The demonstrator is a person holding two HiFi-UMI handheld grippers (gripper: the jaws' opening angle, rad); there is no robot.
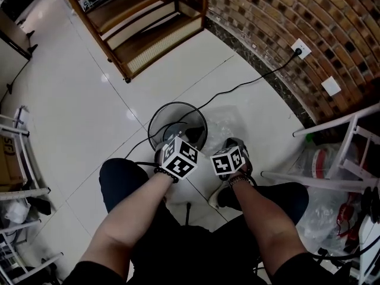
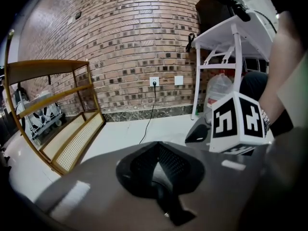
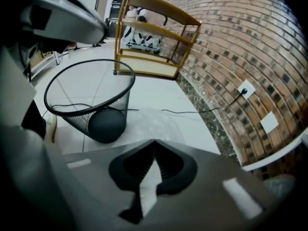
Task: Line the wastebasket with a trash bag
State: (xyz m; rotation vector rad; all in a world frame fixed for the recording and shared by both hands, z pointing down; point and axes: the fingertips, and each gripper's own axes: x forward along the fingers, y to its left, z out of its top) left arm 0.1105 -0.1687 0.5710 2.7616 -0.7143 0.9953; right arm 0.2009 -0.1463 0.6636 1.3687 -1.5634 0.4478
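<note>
Wastebasket (image 1: 169, 119) sits unlined on floor before your knees. Trash bag (image 1: 228, 122) lies flat just right of wastebasket — clear film, within reach for pickup. Your left tongs (image 2: 157, 150) clenched, nothing seen between, parked by wastebasket's near rim, likely waiting. Your right tongs (image 3: 153, 146) clenched nearer bag — film pinched or not, cannot tell.

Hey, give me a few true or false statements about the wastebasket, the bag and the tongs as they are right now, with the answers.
1. The wastebasket is black mesh. True.
2. A bag already lines it. False: it is bare, and a clear bag lies on the floor beside it.
3. A black cable is plugged into the wall outlet. True.
4. The right tongs stand wide open. False: the right tongs are shut.
</note>
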